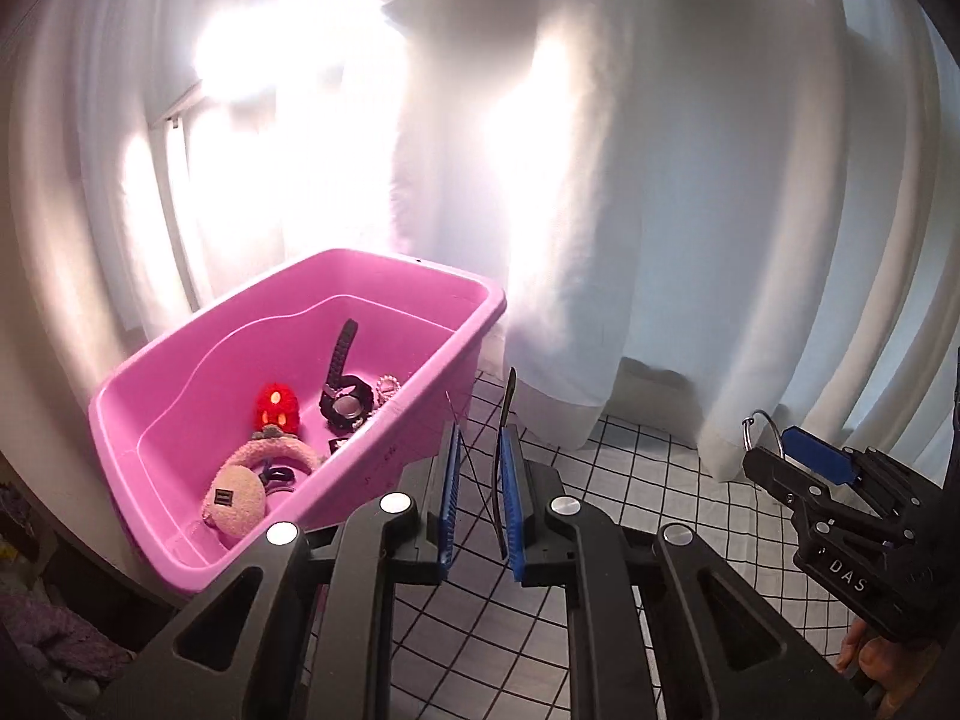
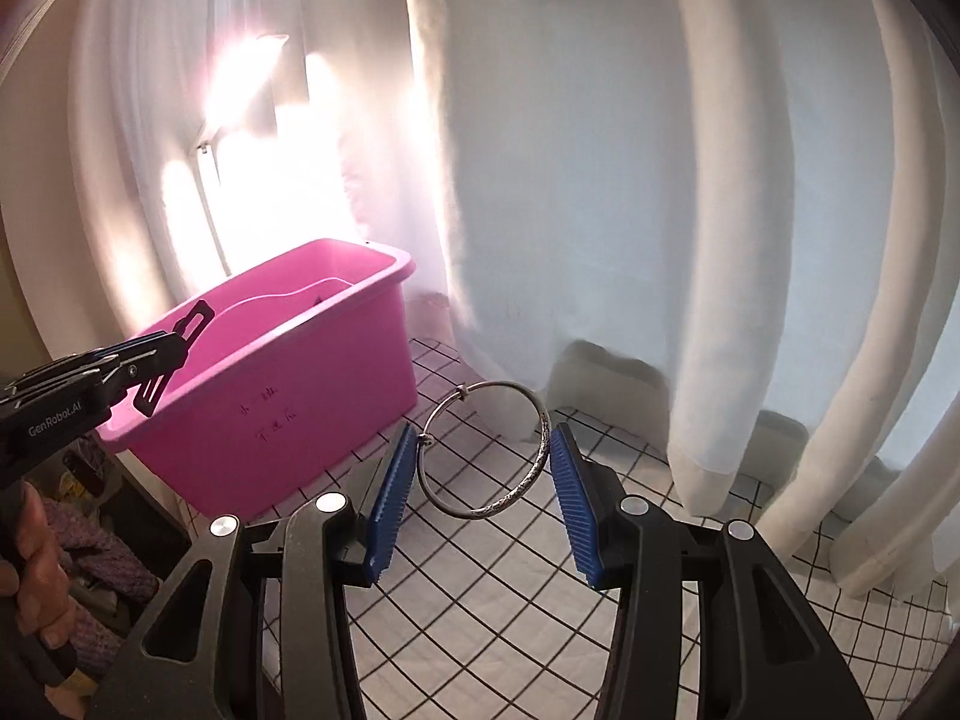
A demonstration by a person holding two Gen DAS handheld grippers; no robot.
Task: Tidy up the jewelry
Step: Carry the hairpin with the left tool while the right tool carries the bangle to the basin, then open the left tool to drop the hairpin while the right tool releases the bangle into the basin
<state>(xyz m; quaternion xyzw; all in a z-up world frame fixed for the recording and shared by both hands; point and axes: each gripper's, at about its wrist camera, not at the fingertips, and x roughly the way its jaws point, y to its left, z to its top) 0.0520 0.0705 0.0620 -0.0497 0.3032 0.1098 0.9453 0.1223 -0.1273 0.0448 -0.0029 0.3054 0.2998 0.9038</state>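
Observation:
A pink plastic bin (image 1: 420, 420) stands on a white grid-patterned cloth (image 1: 630, 468); it also shows in the right wrist view (image 2: 288, 396). Inside lie a black watch (image 1: 345, 399), a red ornament (image 1: 277, 409), a fuzzy pink hair piece (image 1: 240, 495) and a small silver piece (image 1: 387, 387). My left gripper (image 1: 480, 450) is shut on a thin black hair clip (image 1: 503, 456), beside the bin's near wall; in the right wrist view the clip (image 2: 180, 339) hangs over the bin's rim. My right gripper (image 2: 483, 450) is shut on a silver bangle (image 2: 485, 450), held above the cloth to the right of the bin.
White curtains (image 2: 660, 210) hang close behind the bin and the cloth, with bright backlight at the upper left. Purple knitted fabric (image 2: 102, 546) lies below the surface's left edge. The cloth (image 2: 480, 600) stretches in front and to the right of the bin.

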